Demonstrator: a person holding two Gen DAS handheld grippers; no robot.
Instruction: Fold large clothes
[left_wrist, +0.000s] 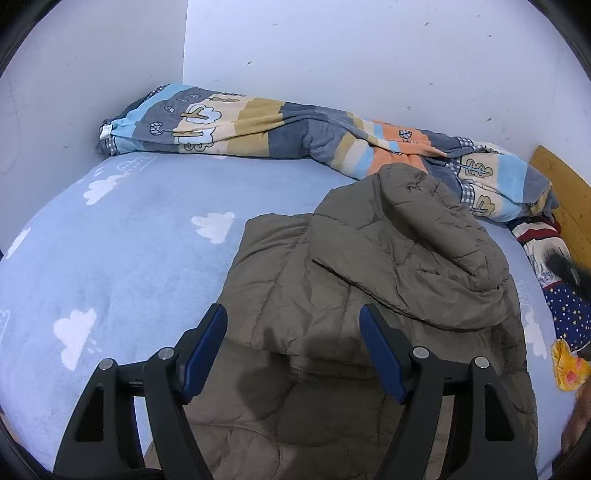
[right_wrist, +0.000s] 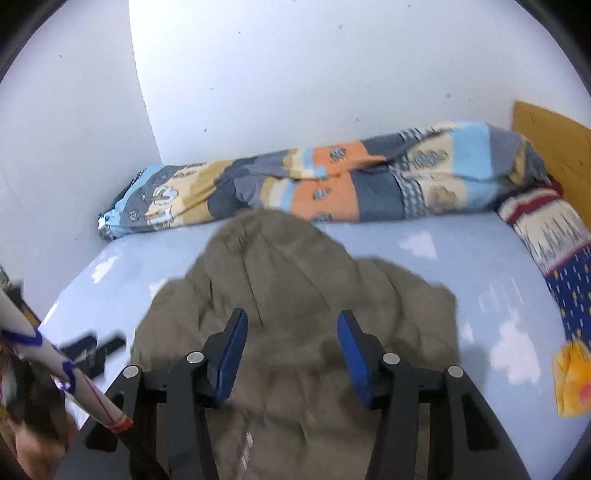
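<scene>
An olive-brown quilted jacket lies on the light blue bed sheet, its hood folded over the body. My left gripper is open and empty, hovering just above the jacket's near left part. In the right wrist view the same jacket lies ahead, blurred. My right gripper is open and empty above the jacket's middle.
A rolled striped blanket lies along the far wall and also shows in the right wrist view. A patterned pillow and yellow cloth sit at the right by a wooden headboard. The other gripper and a sleeved arm show at left.
</scene>
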